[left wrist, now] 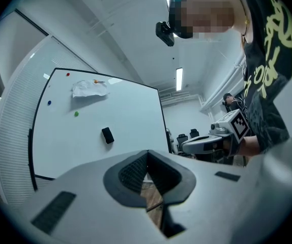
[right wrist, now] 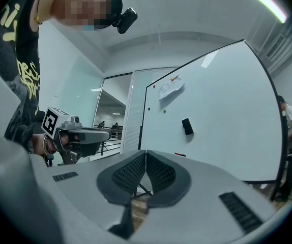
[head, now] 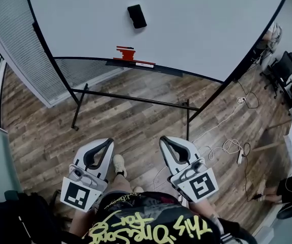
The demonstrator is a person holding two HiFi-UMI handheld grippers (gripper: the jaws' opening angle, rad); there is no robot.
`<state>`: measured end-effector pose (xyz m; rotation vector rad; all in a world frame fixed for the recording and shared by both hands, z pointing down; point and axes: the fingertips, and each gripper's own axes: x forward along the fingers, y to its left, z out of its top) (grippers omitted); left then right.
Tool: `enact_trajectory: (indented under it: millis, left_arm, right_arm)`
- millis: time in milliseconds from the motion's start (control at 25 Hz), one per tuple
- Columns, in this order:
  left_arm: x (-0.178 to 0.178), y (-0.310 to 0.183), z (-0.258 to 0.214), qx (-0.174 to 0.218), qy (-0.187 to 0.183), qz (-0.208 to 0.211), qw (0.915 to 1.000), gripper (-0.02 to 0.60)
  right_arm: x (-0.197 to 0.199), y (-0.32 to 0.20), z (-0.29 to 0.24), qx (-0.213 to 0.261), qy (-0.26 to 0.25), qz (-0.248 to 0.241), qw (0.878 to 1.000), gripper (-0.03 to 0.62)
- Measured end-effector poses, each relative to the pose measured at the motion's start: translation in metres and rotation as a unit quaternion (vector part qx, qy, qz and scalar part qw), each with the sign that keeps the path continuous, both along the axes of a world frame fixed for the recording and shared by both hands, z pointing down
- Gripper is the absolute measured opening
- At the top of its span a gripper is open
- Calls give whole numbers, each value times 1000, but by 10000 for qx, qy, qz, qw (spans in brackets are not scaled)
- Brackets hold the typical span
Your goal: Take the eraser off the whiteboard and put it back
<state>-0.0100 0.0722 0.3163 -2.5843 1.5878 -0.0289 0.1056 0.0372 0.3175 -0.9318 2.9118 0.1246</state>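
- Head view — the whiteboard (head: 197,24) stands on a black frame over a wooden floor (head: 136,121). The black eraser (head: 137,16) clings to the board's face, above the tray (head: 151,67), where a red object (head: 127,52) lies. The left gripper (head: 107,143) and the right gripper (head: 165,140) are held side by side low in the frame. Both point toward the board and are well apart from it. Loose cables (head: 227,147) lie on the floor at the right, and office chairs (head: 287,67) stand past the board's right edge.
- Left gripper view — the left gripper's dark ribbed pads (left wrist: 133,172) meet at their tips and grip nothing; only floor shows through the gap beneath the tips. Ahead, the eraser (left wrist: 107,135) sits slightly tilted near the middle of the board. It is below a crumpled sheet of paper (left wrist: 90,88) and to the right of a green magnet (left wrist: 76,114). The right gripper (left wrist: 184,146) appears at the right, held level in the person's hand.
- Right gripper view — the right gripper's jaws are closed tip to tip and empty. The eraser (right wrist: 187,126) is on the board ahead, up and to the right of the jaw tips, beneath the sheet of paper (right wrist: 170,90). The left gripper (right wrist: 105,134) shows at the left, in front of a glass partition (right wrist: 110,105).
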Motion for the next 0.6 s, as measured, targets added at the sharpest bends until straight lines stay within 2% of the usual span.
enact_trajectory:
  millis: [600]
  left_arm:
    - [-34, -63, -2, 10, 61, 111, 9999, 6]
  right_arm:
    - [-28, -59, 1, -7, 48, 192, 9998, 11]
